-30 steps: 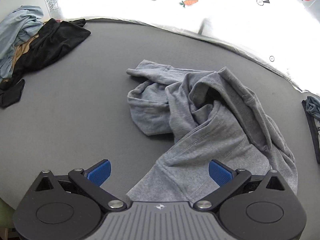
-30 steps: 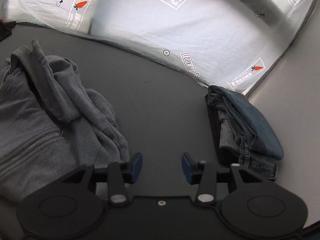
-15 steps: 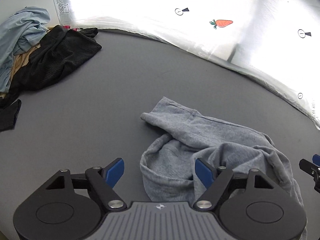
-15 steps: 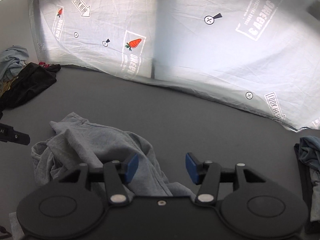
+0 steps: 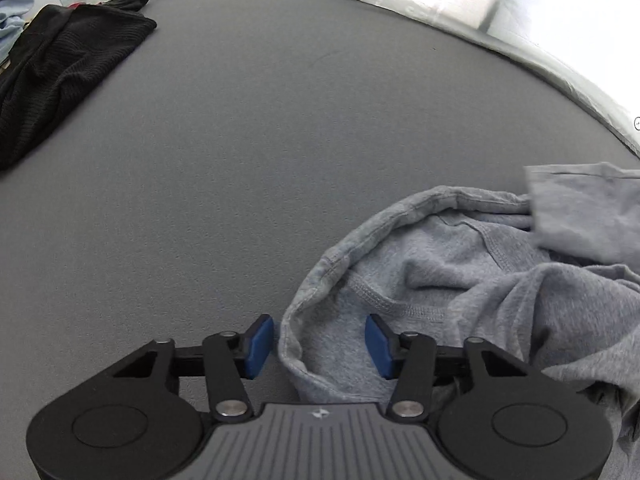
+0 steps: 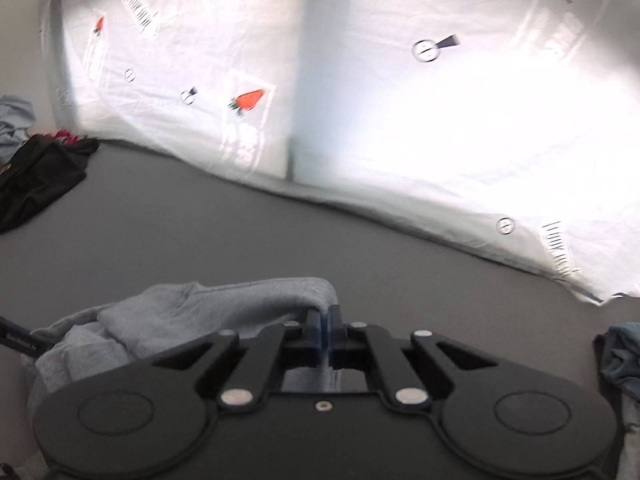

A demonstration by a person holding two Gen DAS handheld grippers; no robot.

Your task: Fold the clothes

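A crumpled grey sweatshirt [image 5: 480, 272] lies on the dark grey table [image 5: 240, 160], at the right of the left wrist view. My left gripper [image 5: 320, 344] is open, low over the table, with a hemmed edge of the sweatshirt lying between its blue pads [image 5: 258, 344]. In the right wrist view my right gripper [image 6: 324, 332] is shut on a fold of the grey sweatshirt [image 6: 200, 312], which trails away to the left of the fingers.
A black garment [image 5: 60, 68] lies heaped at the far left of the table, also in the right wrist view [image 6: 36, 176]. A white printed sheet [image 6: 400, 120] hangs behind the table. Blue denim clothes [image 6: 620, 356] sit at the right edge.
My right gripper has closed on a fold of the sweatshirt. My left gripper has moved down and closer, so the sweatshirt's edge now lies between its open pads.
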